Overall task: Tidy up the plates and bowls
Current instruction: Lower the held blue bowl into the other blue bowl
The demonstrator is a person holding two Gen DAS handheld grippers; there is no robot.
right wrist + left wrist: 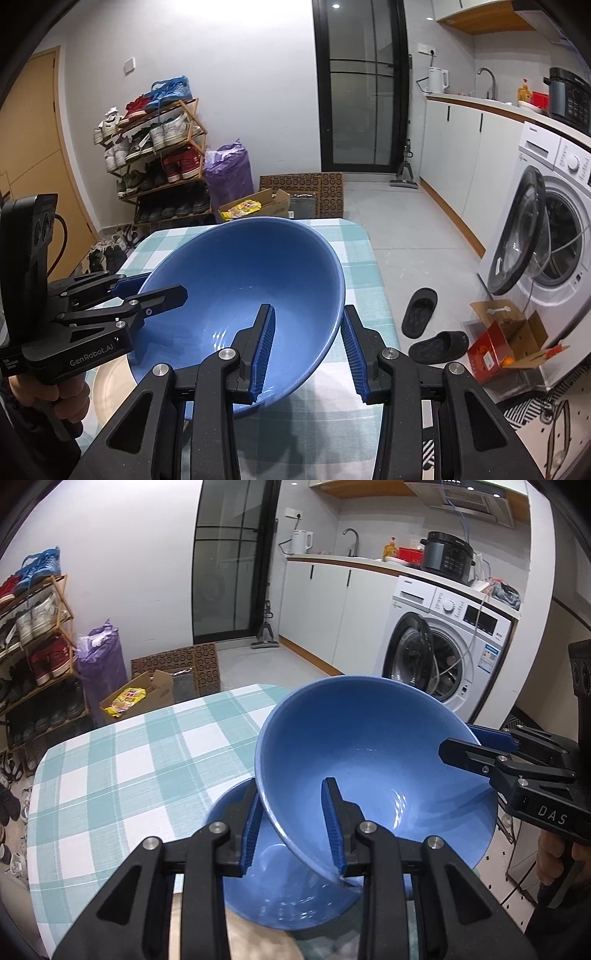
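A large blue bowl (373, 753) is held tilted above a second blue bowl (280, 882) that rests on the checked table (129, 760). My left gripper (293, 827) straddles the upper bowl's left rim, one pad inside and one outside, with a gap at the pads. My right gripper (308, 354) straddles the opposite rim of the same bowl (240, 280) the same way. The right gripper also shows in the left wrist view (476, 749), and the left gripper in the right wrist view (147, 291). The lower bowl is mostly hidden in the right wrist view.
The table's far edge (332, 221) and right edge drop to the floor. A washing machine (546, 236) with open door, slippers (421, 310) and a red box (502, 343) lie to the right. A shoe rack (159, 155) and a cardboard box (255, 208) stand beyond the table.
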